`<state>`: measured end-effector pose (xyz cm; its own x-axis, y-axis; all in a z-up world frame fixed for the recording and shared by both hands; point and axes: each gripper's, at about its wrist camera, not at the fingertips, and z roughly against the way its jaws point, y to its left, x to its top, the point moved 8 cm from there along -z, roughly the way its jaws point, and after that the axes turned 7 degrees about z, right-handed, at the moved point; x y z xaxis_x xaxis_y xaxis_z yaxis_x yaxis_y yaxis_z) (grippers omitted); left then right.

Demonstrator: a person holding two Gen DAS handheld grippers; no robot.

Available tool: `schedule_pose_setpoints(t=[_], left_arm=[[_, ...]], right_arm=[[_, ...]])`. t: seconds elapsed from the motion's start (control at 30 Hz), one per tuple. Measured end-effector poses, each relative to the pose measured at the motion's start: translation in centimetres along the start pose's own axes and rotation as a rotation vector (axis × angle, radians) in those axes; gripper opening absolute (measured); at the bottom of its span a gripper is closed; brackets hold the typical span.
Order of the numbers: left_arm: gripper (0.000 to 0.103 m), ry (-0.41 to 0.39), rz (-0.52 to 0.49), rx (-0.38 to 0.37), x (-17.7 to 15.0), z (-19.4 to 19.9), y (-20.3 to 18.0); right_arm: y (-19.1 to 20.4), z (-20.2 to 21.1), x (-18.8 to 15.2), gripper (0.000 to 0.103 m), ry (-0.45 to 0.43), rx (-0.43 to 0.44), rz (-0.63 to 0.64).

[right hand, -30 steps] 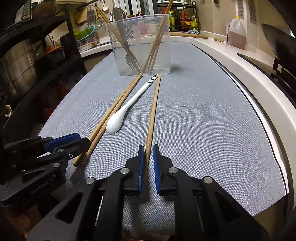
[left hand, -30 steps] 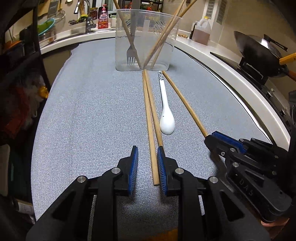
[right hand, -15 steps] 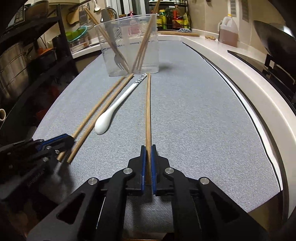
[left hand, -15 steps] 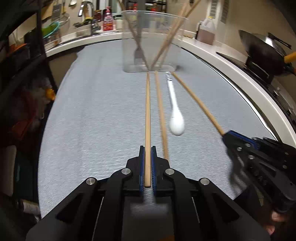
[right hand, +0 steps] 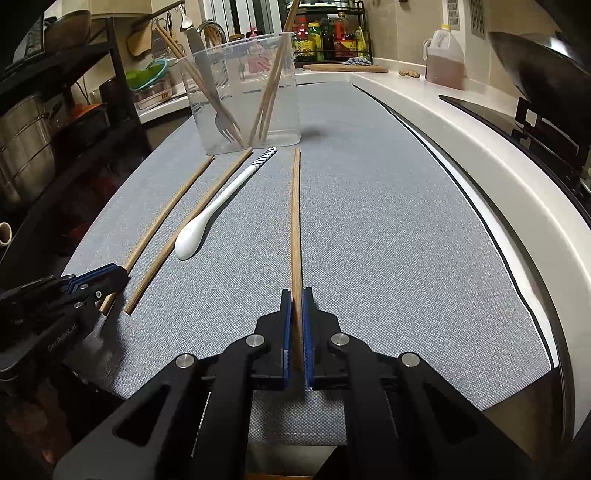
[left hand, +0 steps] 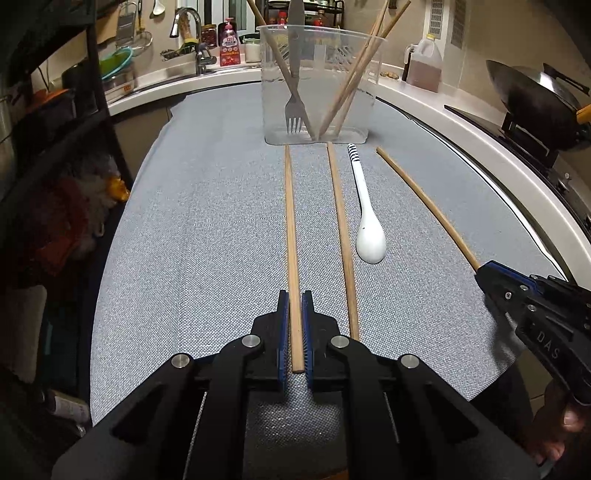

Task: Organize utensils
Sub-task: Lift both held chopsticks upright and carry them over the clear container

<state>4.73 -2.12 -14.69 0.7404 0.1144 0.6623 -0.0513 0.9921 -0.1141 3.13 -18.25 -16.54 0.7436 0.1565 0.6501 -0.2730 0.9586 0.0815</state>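
Note:
A clear plastic cup point(left hand: 317, 85) stands at the far end of the grey mat and holds a fork point(left hand: 294, 110) and several chopsticks. My left gripper point(left hand: 294, 314) is shut on a wooden chopstick point(left hand: 289, 229) that points toward the cup. A second chopstick point(left hand: 341, 236) and a white spoon point(left hand: 367, 229) lie beside it on the mat. My right gripper point(right hand: 296, 317) is shut on another chopstick point(right hand: 295, 214), also pointing at the cup point(right hand: 243, 88). The left gripper shows at the left in the right wrist view point(right hand: 92, 280).
The grey mat point(left hand: 207, 229) covers a white counter. A wok point(left hand: 532, 96) sits on a stove at the right. An oil jug point(left hand: 424, 62) stands at the back right, a sink and faucet point(left hand: 188, 33) at the back left. Dark shelving point(right hand: 44, 122) stands left.
Both grippers closed on their chopsticks. The left one has pulled its chopstick sideways, away from the second chopstick that lay against it. Both held chopsticks now sit clear of the others.

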Motion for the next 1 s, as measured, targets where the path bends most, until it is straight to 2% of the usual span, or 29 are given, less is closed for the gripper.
schedule_pose_setpoints(t=[0.43,0.53,1.0], left_arm=[[0.007,-0.012,-0.021,0.012,0.1,-0.2,-0.3],[0.007,-0.003,-0.016,0.001,0.2,-0.1,-0.3],[0.007,-0.119,-0.006,-0.054,0.9,4.8,0.1]], right_arm=[[0.1,-0.3,0.4,0.006,-0.018,-0.018,0.018],[0.1,-0.2,0.5,0.006,0.002,-0.010,0.008],[0.3,6.5,2.8,0.005,-0.097,-0.052,0.031]])
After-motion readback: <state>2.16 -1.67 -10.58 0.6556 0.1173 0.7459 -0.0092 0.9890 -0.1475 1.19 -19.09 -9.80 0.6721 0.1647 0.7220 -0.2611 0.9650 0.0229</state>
